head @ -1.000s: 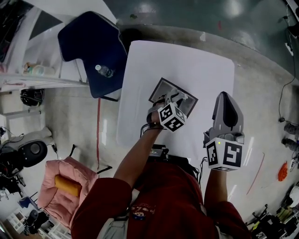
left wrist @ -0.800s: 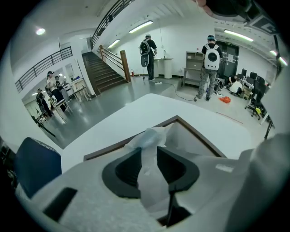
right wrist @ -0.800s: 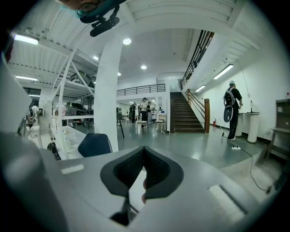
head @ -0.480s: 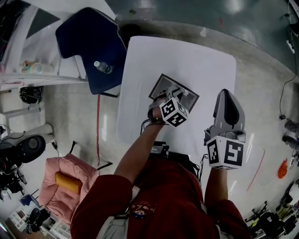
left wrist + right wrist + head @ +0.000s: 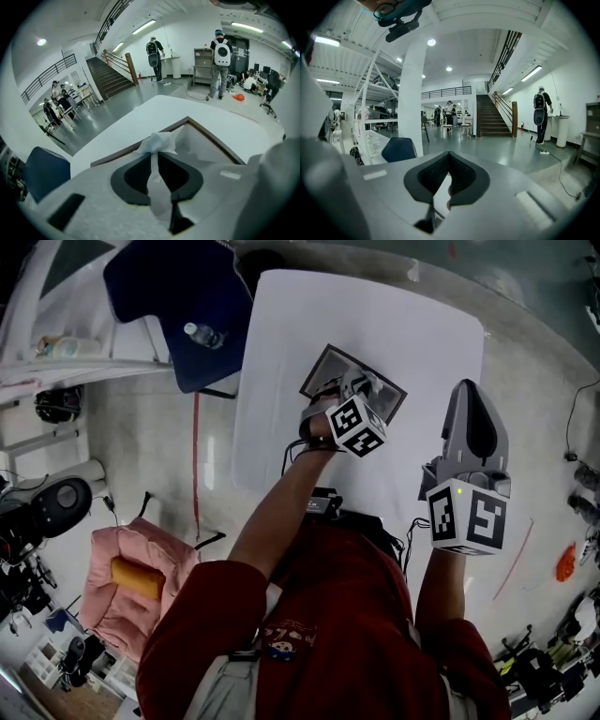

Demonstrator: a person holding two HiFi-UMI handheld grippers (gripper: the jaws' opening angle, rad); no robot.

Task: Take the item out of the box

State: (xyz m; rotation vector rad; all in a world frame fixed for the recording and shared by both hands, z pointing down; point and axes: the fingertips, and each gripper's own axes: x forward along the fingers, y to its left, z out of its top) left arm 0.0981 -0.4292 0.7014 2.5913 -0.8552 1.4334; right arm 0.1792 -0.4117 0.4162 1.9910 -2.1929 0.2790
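A shallow dark-rimmed box [image 5: 322, 368] with a white lining [image 5: 208, 147] lies on the white table [image 5: 394, 324]. My left gripper [image 5: 359, 388] reaches down into it. Its jaws are closing, with a crumpled sheet of white paper [image 5: 158, 140] pinched between the pads and bunching out past the tips. In the left gripper view the left gripper [image 5: 155, 154] points over the box's near rim [image 5: 122, 154]. My right gripper [image 5: 472, 399] hovers over the table to the right of the box. The right gripper [image 5: 449, 153] has its pads together with nothing in them.
A dark blue chair [image 5: 178, 306] with a water bottle [image 5: 202, 334] on it stands at the table's far left corner. A pink padded seat [image 5: 131, 587] sits on the floor to my left. People [image 5: 221, 56] stand far off in the hall.
The left gripper has stayed over the box while the view shifted a little. The right gripper has kept its place beside the box.
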